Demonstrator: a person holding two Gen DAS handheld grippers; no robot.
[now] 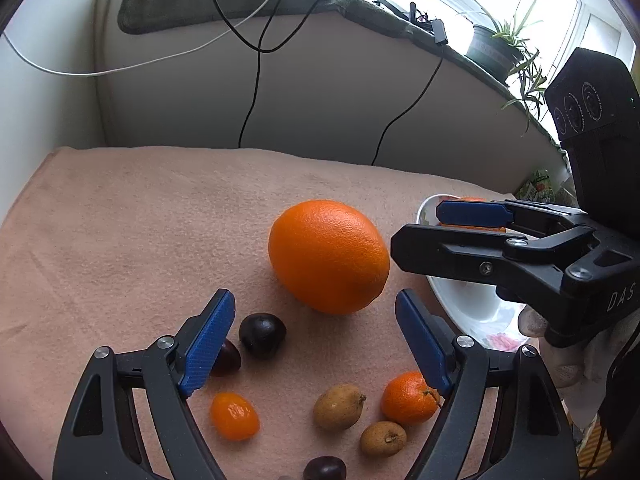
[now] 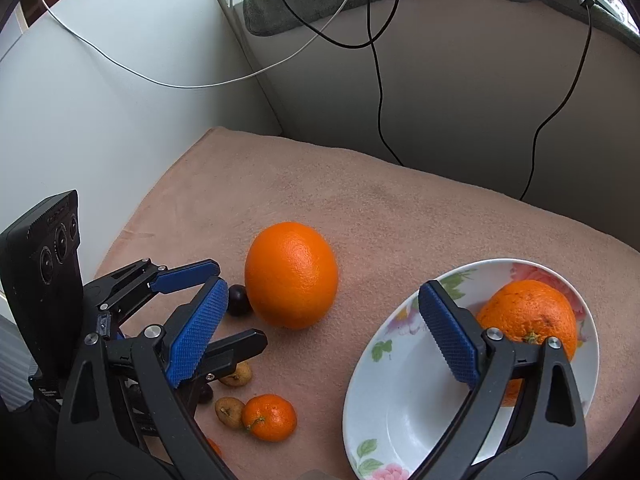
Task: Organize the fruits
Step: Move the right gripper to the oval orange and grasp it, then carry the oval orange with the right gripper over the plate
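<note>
In the left wrist view, the left gripper (image 1: 316,344) stands wide at the bottom of the frame, nothing between its pads. Small fruits lie under it on the pink cloth (image 1: 140,220): a kumquat (image 1: 234,416), a mandarin (image 1: 410,398), two brown fruits and dark plums (image 1: 262,335). Just beyond, at centre, sits the big orange (image 1: 329,256). In the right wrist view, the right gripper (image 2: 320,332) is also wide and empty, over the rim of the floral bowl (image 2: 392,400) at lower right, which holds a second orange (image 2: 528,316). Cables hang down the wall behind.
</note>
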